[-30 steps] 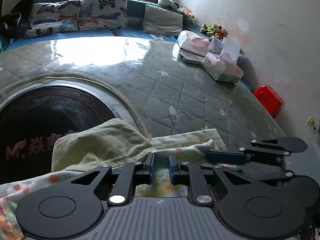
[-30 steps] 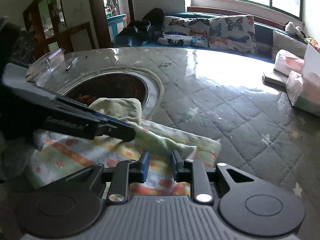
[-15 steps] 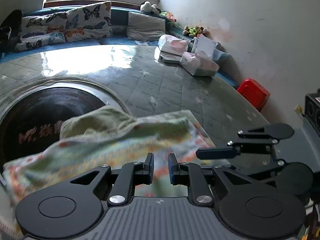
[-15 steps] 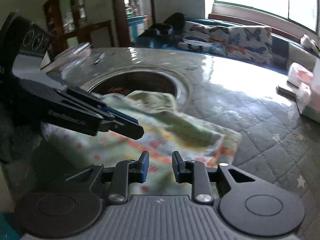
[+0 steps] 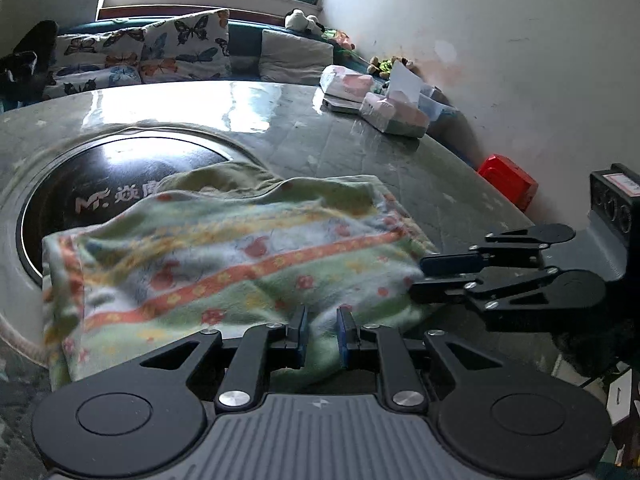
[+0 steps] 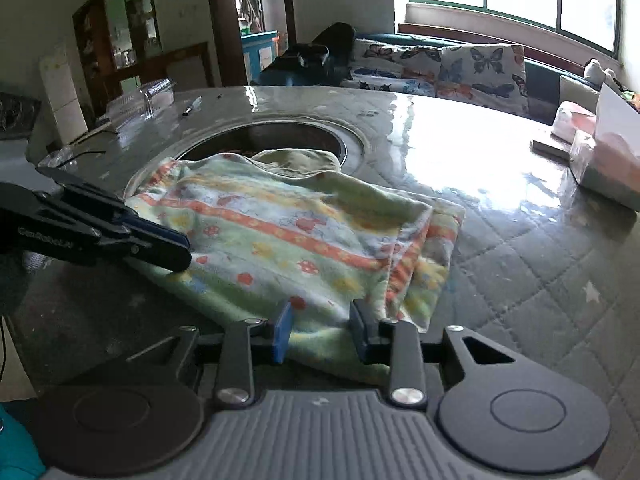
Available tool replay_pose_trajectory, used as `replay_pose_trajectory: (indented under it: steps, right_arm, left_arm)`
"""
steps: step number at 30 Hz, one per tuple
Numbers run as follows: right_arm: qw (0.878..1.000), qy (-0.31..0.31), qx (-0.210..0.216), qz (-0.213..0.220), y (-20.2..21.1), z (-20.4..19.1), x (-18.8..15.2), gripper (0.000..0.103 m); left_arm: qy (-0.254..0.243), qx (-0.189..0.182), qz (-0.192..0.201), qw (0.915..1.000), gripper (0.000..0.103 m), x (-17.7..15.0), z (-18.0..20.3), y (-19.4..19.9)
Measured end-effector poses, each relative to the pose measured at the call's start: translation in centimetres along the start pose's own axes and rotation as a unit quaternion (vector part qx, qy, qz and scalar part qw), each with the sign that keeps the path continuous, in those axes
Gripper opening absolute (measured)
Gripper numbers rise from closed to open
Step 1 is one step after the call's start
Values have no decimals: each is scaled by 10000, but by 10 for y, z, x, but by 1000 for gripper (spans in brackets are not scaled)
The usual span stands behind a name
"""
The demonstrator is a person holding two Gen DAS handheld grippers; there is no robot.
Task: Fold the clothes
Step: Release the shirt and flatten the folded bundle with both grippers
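The soft green cloth with orange flower stripes lies doubled over on the grey quilted table, its fold at three o'clock. The left gripper pinches its near hem; the right gripper stands released around it. Further folds look left.

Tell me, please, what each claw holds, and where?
Left claw grips the cloth by its near edge; right claw, its jaws just opened wider, only straddles it.

Left tongs pinch patterned cloth near edge; right tongs at cloth's right edge.
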State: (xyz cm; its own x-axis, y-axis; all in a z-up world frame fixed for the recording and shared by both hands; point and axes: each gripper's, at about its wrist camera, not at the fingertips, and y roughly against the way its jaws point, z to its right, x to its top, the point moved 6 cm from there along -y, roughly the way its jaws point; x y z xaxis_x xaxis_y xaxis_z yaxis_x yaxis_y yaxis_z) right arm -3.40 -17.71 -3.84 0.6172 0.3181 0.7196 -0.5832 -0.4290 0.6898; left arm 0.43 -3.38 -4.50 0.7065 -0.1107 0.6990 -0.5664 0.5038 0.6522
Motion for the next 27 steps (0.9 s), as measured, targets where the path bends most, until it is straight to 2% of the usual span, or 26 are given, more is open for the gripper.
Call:
replay_pose_trajectory:
  steps: [4,11,16,21,27]
  right_arm:
    - [10000,15,-14,-44,3,-3,7,32]
    - [9985,420,357,39,0,-31,30,32]
    - [9957,666,643,32,-18,-56,37,32]
    - [9951,725,662,-111,-29,-60,30,32]
    - [9953,696,673,-49,-24,-58,39,32]
  left_arm:
    - [88,21,91,9999,17,-2,-4,9]
    - [429,307,337,9980,17,-7,-25,38]
    - [676,482,360,9959,17,-16,-43,48]
    - [826,650,326,9939,18,-26,-58,57]
    - [889,793,326,9923,19,-23,-72,63]
